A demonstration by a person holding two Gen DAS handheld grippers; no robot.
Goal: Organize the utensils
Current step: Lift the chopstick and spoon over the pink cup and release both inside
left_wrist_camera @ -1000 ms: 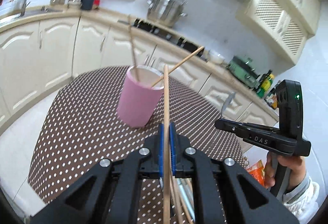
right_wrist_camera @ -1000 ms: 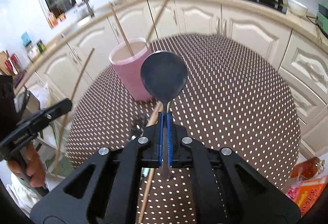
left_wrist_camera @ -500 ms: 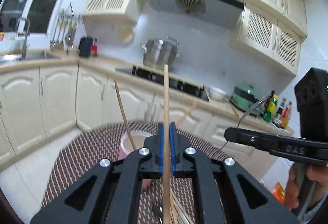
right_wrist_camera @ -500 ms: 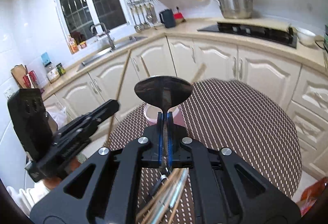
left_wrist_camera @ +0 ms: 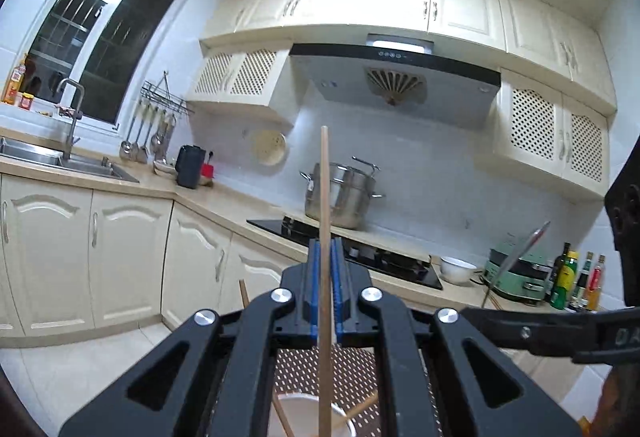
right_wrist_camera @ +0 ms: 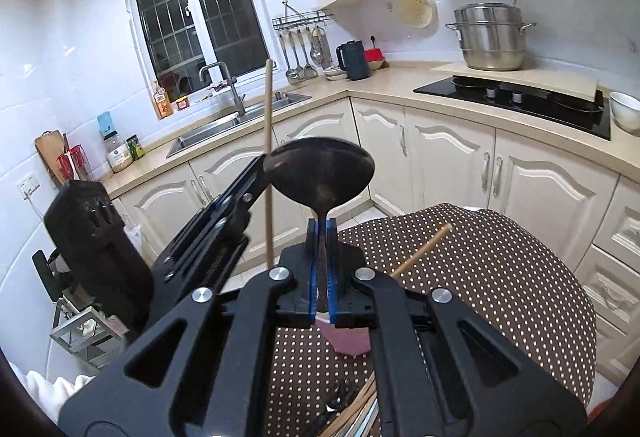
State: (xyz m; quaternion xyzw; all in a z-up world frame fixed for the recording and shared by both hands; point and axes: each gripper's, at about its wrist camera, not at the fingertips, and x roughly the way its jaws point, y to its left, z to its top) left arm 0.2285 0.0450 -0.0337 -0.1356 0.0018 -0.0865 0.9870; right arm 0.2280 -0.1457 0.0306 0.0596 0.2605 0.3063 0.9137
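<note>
Now that both hands have lifted, L gripper (left_wrist_camera: pixel 325 279) clamped on chopstick (left_wrist_camera: pixel 325 197) & R gripper (right_wrist_camera: pixel 321 261) on spoon (right_wrist_camera: pixel 320 173), both hover over pink cup (right_wrist_camera: pixel 347 339), prob. ready to drop in.

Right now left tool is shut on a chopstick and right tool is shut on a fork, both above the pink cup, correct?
Not quite. The right tool is shut on a spoon, not a fork; the right wrist view shows its rounded bowl. The left tool is shut on a chopstick, both above the pink cup.
</note>
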